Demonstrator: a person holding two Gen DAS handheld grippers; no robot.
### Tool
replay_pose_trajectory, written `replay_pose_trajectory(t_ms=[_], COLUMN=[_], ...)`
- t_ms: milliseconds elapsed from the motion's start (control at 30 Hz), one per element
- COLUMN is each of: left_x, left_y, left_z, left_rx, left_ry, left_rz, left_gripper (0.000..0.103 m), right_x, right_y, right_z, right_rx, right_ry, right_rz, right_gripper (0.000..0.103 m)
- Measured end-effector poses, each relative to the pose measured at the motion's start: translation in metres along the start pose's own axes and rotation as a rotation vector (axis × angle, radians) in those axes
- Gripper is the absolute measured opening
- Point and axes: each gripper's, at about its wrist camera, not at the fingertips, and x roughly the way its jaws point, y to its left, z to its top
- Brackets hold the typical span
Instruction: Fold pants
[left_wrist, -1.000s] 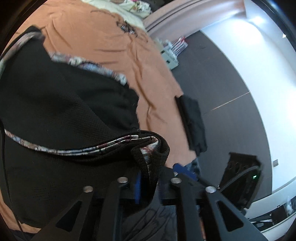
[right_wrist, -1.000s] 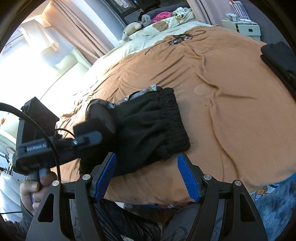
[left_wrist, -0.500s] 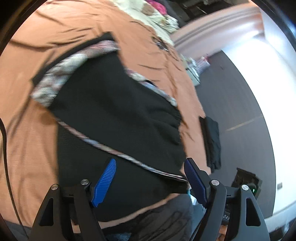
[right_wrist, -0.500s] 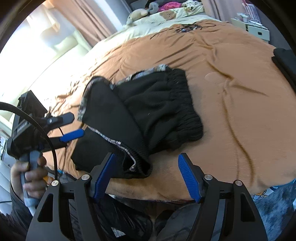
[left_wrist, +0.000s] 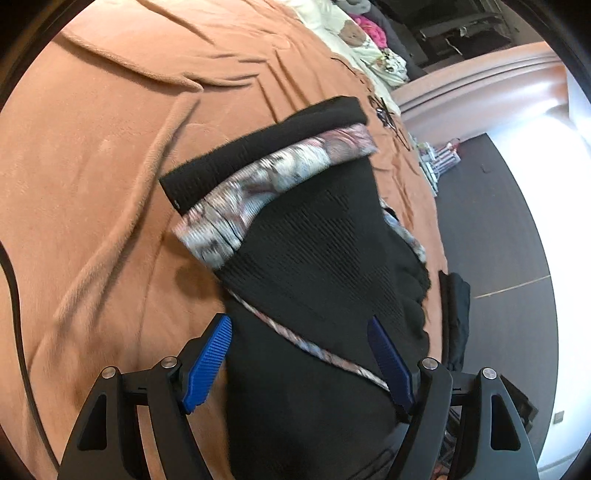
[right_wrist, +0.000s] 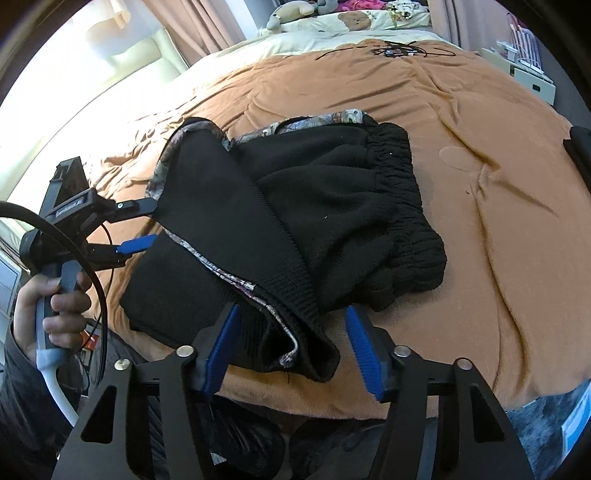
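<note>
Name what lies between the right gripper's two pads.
In the right wrist view, the folded corner of the black pants lies inside the right gripper, whose jaws have just been closing.

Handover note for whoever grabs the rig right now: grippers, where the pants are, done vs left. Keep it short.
Left gripper: jaws open, just widened, holding nothing; it sits at the left edge of the pants.
Right gripper: open, jaws just narrowed around the near cuff end, pads not pressing it.
Pants: black with patterned trim, lying on the orange blanket near the bed's front edge, elastic waistband on the right.
Done: legs folded over the body, bundle laid down.
Left: it looks loose and uneven; the near cuff sticks out, so probably one more fold and a tidy-up.
</note>
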Motion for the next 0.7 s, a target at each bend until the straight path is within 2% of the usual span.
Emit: replay_pose_trajectory(t_ms=[133,300,367,433,467,533,700], left_x=[0.005,0.002,-0.004,-0.006,-0.007,-0.011,-0.028], left_y=[0.004,0.009,0.009,0.007,0.005,0.001,-0.027], left_z=[0.014,0.034,0.041,0.045,0.047,0.048,0.057], left_rx=[0.015,0.021,0.028,0.039,0.049,0.06,0.112], left_ry=[-0.035,-0.084,-0.113,-0.115,-0.11,-0.107,-0.124], left_rz=[0.062,0.107,0.121,0.147,0.158,0.143,0.104], left_gripper=[0.078,0.075,0.066,0.038,0.034,0.019,0.014], right_x=[0.006,0.011,0.01,0.009,0.008,0.005,-0.002], right_y=[-0.001,-0.002,-0.003,-0.004,-0.005,-0.006,-0.008], right_z=[0.0,0.001,0.002,0.002,0.002,0.001,-0.003], right_rx=[0.005,0.003,0.0,-0.002,-0.001,-0.001,-0.002], right_ry=[0.018,0.028,0.027,0.022,0.019,0.014,-0.008], right_rz=[0.006,-0.003,-0.004,-0.008,-0.006,0.002,0.015], right_gripper=[0.045,0.035,0.026,0.019,0.015,0.012,0.009])
